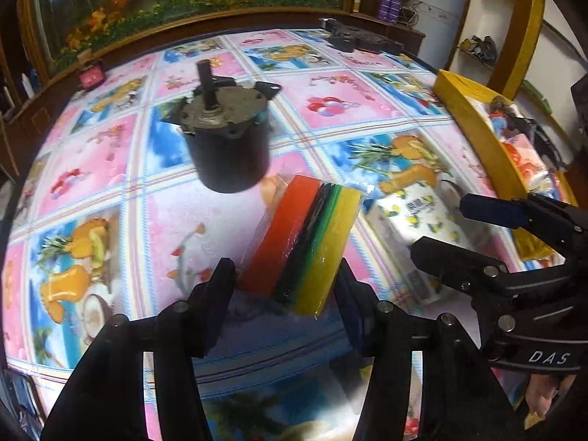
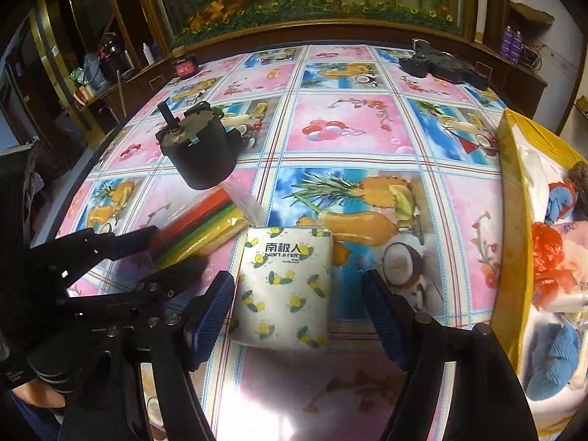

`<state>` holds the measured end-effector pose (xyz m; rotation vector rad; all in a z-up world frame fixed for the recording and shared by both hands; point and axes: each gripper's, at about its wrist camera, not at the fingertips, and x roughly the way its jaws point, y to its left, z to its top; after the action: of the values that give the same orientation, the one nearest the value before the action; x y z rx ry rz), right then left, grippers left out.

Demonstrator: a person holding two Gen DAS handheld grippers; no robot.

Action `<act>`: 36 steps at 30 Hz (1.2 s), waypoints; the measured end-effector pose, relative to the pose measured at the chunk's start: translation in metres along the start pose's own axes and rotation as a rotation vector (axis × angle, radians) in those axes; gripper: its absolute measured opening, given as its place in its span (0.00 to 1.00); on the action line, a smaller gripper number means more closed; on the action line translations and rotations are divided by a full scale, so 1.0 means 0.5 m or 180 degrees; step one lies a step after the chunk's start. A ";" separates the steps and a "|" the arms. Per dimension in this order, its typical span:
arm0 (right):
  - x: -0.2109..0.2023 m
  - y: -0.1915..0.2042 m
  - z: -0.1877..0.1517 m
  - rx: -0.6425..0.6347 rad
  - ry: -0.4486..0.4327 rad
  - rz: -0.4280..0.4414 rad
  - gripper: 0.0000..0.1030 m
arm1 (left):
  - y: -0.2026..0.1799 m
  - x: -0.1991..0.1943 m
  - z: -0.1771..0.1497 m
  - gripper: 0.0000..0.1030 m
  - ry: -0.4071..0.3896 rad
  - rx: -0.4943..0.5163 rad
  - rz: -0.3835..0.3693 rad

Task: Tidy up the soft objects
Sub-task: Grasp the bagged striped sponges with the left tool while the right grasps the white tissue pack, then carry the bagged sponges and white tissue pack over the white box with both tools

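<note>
Left wrist view shows the left gripper (image 1: 286, 286) set round the near end of the sponge pack (image 1: 305, 242), a wrapped stack of red, green and yellow sponges lying on the table (image 1: 330, 95). We note its jaws half apart with one finger at each side of the pack; whether the pads actually press on it we cannot tell. At 11 o'clock from the pack, just beside it, stands a black motor (image 1: 226, 136), a hard item we judge to be outside the task. At 3 o'clock from the pack lies the tissue pack (image 1: 411, 220), white with lemon print. In the right wrist view the right gripper (image 2: 299, 316) brackets that tissue pack (image 2: 286, 286): jaws wide, the left finger close by the pack's edge, the right finger well clear, nothing held. The yellow box (image 2: 511, 198) sits at 3 o'clock on the table edge and already holds soft goods: a blue cloth (image 2: 551, 352), something red (image 2: 547, 253) and white wrapped items. We judge the task partly done: several soft things are boxed, while the sponge pack and tissue pack are not yet lifted. A dark object (image 2: 441, 62) lies at the far edge near 1 o'clock; what it is we cannot say.
</note>
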<state>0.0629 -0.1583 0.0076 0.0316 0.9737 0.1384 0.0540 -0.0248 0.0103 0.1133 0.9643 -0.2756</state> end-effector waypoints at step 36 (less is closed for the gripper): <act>-0.150 -0.137 -0.089 0.0396 -0.0377 0.0100 0.50 | -0.106 -0.051 0.022 0.38 -0.0518 -0.0081 -0.0357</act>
<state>-0.0083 -0.2378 0.0382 0.1675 0.8628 0.1035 0.0344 -0.0733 0.0389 0.0130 0.8135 -0.3700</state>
